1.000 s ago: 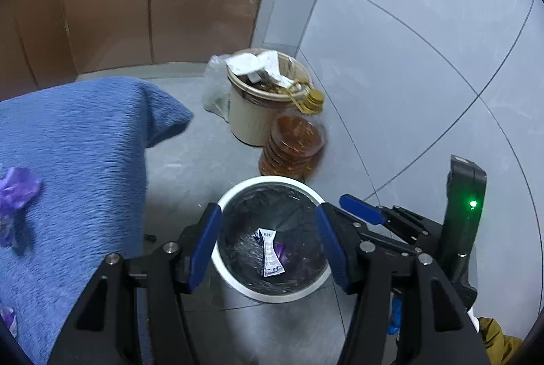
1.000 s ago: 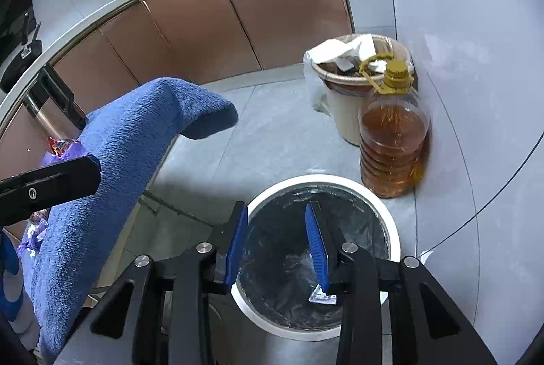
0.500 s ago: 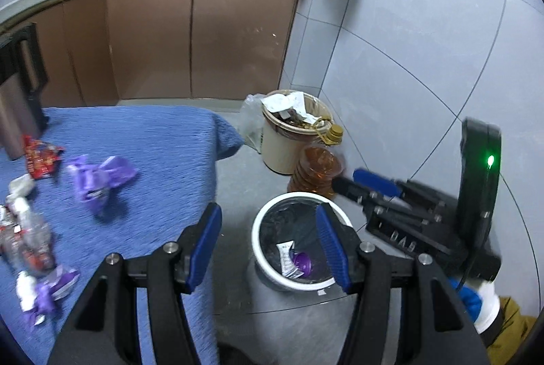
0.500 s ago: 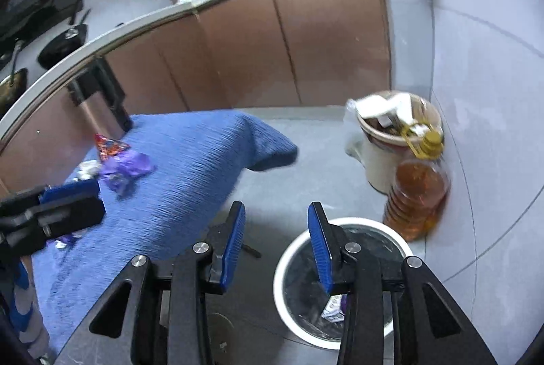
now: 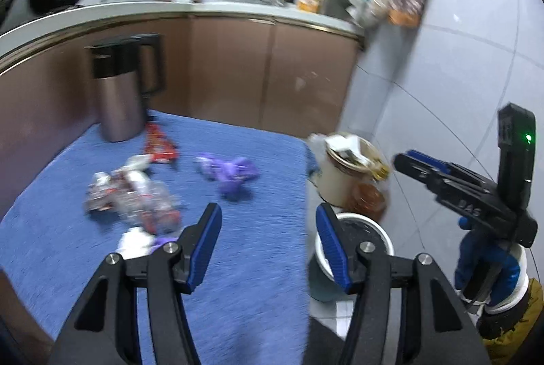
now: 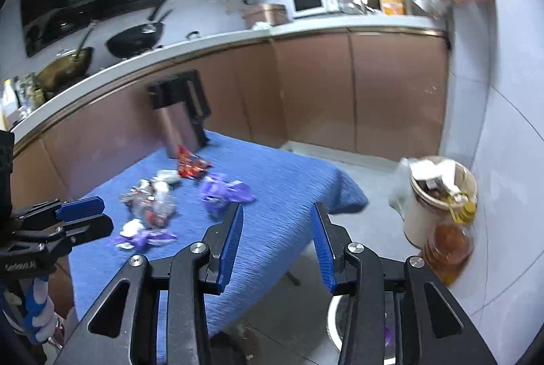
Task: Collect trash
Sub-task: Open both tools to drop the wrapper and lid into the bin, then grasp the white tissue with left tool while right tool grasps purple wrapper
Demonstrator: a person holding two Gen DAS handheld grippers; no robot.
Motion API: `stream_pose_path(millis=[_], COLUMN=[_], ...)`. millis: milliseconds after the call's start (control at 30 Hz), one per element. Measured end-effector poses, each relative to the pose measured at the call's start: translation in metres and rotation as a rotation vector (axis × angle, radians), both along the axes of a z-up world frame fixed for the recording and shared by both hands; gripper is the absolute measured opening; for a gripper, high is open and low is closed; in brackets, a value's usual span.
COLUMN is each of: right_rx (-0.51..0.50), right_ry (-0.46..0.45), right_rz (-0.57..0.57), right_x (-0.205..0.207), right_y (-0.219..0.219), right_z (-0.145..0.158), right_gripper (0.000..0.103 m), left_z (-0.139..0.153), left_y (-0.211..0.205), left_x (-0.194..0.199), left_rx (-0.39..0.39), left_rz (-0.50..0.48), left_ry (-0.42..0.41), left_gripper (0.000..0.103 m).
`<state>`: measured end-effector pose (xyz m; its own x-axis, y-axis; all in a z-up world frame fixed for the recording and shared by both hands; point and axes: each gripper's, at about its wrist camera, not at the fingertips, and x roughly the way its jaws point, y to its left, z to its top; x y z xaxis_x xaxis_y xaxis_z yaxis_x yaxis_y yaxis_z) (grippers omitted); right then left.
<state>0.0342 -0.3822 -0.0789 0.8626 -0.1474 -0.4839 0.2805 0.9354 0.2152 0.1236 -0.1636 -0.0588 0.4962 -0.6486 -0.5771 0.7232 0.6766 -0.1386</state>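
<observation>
Left tool (image 5: 268, 242) and right tool (image 6: 276, 241), both released with nothing between the blue pads; the right tool's jaws have just been opening. A second ago both tools hung over the white-rimmed bin (image 5: 380, 229) on the floor; now both views look across the blue-covered bench (image 5: 265, 263), with the bin at the lower right edge. A likely reading: one drop-off is done and the tools are returning for the next pieces.

Largest to smallest on the bench: a metal kettle (image 5: 119, 93) with a black handle stands at the far left corner, clear of the litter. The task's things lie in a loose group on the left half of the cloth: a cluster of clear and red wrappers (image 5: 136, 198) nearest the left tool, a crumpled purple wrapper (image 5: 231, 172) to its right near the middle, a red snack packet (image 5: 158, 147) just in front of the kettle, and a small white and purple wrapper (image 6: 146, 234) at the near edge.

On the floor beyond the bench's right edge stand a full beige pail (image 6: 438, 195) and an oil bottle (image 6: 448, 249), side by side against the tiled wall; neither blocks a reach. Motion blur softens the smaller pieces.
</observation>
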Motion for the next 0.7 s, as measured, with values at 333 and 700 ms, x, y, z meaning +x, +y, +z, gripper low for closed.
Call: stream_pose_path(millis=[333,700], right_rx=[-0.045,-0.020], right_ry=[-0.028,0.048], right_rz=[0.102,0.139], right_x=[0.009,0.044], right_y=[0.044,0.048], right_z=[0.020,-0.006], right_gripper=[0.045,0.046], left_z=[-0.008,-0.059], left_y=[0.091,0.104], left_x=[0.023,0.067], left_rx=[0.005,0.054], left_rz=[0.205,0.277], left_ry=[-0.003,0.113], left_gripper=[0.062,0.062])
